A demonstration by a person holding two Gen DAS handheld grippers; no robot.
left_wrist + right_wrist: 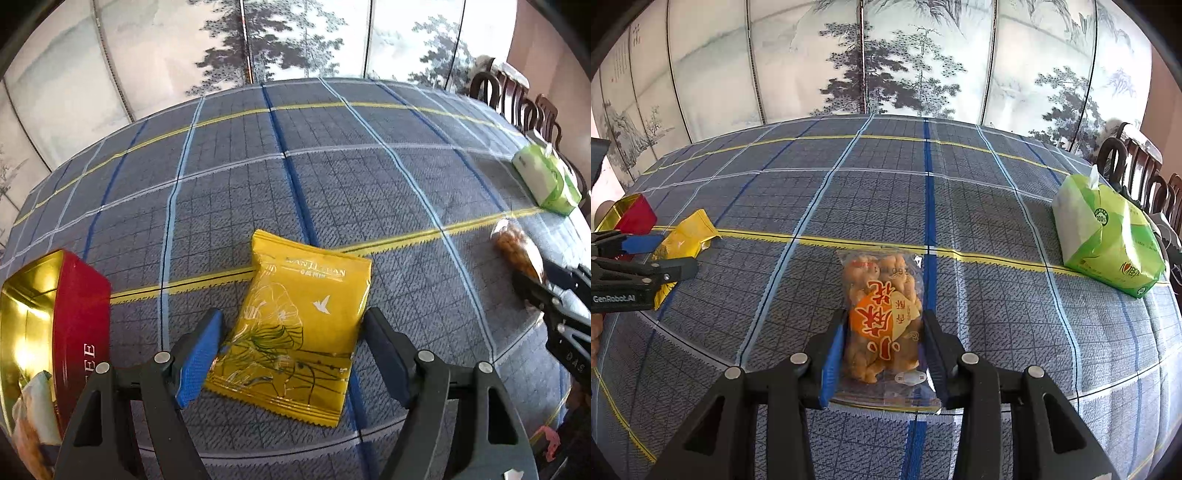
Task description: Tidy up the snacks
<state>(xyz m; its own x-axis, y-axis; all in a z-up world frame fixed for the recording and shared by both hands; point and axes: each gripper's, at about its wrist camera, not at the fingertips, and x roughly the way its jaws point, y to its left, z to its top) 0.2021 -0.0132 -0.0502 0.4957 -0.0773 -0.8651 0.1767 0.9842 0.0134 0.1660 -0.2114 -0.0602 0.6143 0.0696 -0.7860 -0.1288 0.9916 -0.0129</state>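
Table (960, 206) first: I see a big one under a grey-blue checked cloth with yellow and blue lines, and most of it is bare, so I have lots of room to move. Its far edge meets a painted folding screen with trees (905, 66). Dark wooden chairs (1137, 166) stand at the right edge, partly cut off.

Next is the green and white soft tissue pack (1108, 240), lying near that right edge, well apart from my grippers.

At the left edge sits the red tin box with a shiny gold inside (81, 295). It is cut off by the picture, and I can only make out part of a packet inside it.

My left gripper (291, 354) has its fingers apart on either side of the flat yellow foil snack packet (295, 325), which lies on the cloth just beside the tin. The pads do not press it.

My right gripper (882, 354) is clamped on the clear bag of orange-brown twisted snacks (882, 306). The bag's near end is hidden behind the fingers.
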